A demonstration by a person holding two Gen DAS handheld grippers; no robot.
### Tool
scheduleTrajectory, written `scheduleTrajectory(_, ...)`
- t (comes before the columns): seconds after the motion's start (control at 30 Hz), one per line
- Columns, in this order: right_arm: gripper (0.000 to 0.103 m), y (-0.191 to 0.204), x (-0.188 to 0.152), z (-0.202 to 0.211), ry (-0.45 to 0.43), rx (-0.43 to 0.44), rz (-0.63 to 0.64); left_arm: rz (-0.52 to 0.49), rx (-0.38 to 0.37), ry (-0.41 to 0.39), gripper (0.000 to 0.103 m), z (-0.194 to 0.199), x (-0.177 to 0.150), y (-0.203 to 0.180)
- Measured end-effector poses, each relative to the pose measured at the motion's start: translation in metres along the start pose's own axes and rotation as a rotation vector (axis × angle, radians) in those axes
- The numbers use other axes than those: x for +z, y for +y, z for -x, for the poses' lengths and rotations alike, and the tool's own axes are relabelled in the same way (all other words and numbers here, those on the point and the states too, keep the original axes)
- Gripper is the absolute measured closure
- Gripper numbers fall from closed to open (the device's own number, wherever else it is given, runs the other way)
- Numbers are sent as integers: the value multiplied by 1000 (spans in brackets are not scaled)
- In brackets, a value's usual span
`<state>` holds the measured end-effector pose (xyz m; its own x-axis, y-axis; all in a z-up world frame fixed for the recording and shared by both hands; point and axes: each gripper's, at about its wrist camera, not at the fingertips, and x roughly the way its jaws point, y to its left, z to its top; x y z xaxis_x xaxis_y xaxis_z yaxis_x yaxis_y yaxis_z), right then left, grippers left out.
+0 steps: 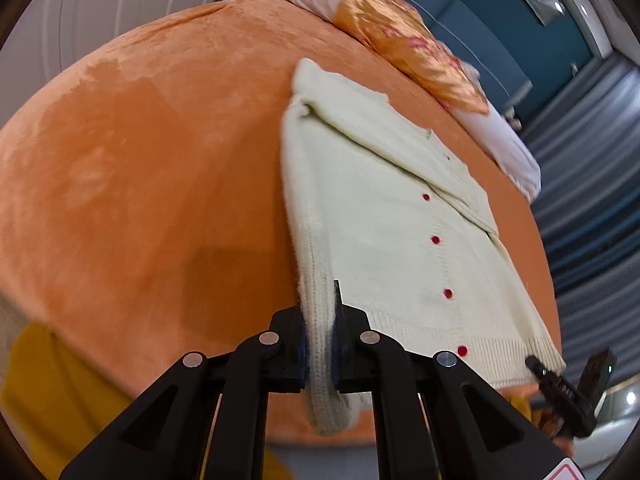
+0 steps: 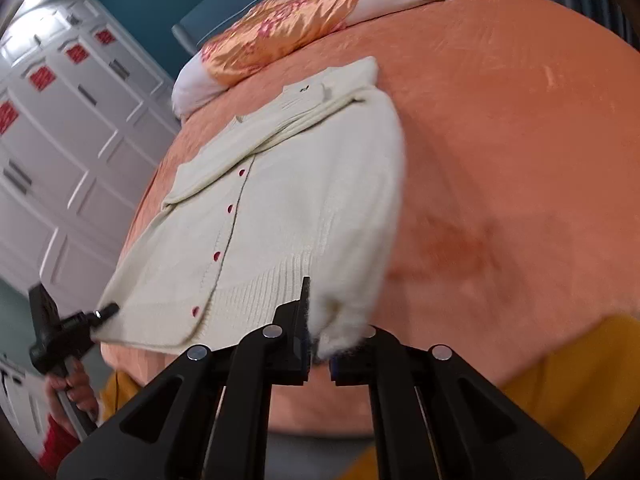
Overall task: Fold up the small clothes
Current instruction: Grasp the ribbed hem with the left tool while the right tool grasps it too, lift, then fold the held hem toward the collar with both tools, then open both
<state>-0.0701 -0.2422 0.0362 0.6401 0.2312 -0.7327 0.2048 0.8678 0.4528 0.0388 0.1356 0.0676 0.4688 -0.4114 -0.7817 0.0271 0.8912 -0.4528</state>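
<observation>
Two grippers clamp the cream cardigan [image 1: 384, 216] on the orange bedspread [image 1: 140, 160]: left gripper [image 1: 320, 344], bottom centre of left-wrist view, pinches its ribbed hem corner. Right gripper [image 2: 320, 340], bottom centre of right-wrist view, grips the other hem corner. Cardigan fills centre-right of left view, w/ red buttons [image 1: 436, 239] facing up.

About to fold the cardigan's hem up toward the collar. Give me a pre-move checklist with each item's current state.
1. Left gripper shut on the cardigan's ribbed corner: ok.
2. Right gripper shut on the other hem corner: ok.
3. Sleeves folded across the chest: ok.
4. Red buttons facing up, front closed: ok.
5. Orange blanket bare around the cardigan: ok.
6. Pillow clear of the collar: ok.
</observation>
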Motion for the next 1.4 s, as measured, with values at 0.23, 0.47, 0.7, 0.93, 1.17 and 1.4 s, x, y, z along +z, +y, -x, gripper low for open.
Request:
scheduleTrajectory(0.23, 98, -10, -94, 66, 251, -28, 66, -162, 69, 199, 97, 59, -102, 2)
scheduleTrajectory(0.47, 98, -13, -127, 109, 303, 4, 9, -135, 67, 247, 97, 102, -149, 2)
scheduleTrajectory(0.7, 98, 11, -24, 96, -34, 63, 76, -209, -2, -67, 97, 89, -36, -39)
scheduleTrajectory(0.93, 98, 10, 70, 24, -266, 57, 44, -143, 19, -295, 97, 17, 69, -57)
scheduleTrajectory(1.17, 98, -7, 102, -46, -251, 55, -124, -43, 107, -250, 97, -60, 102, -40)
scheduleTrajectory(1.4, 98, -22, 114, -98, -188, 21, -200, -3, 185, -187, 96, -110, 108, -20)
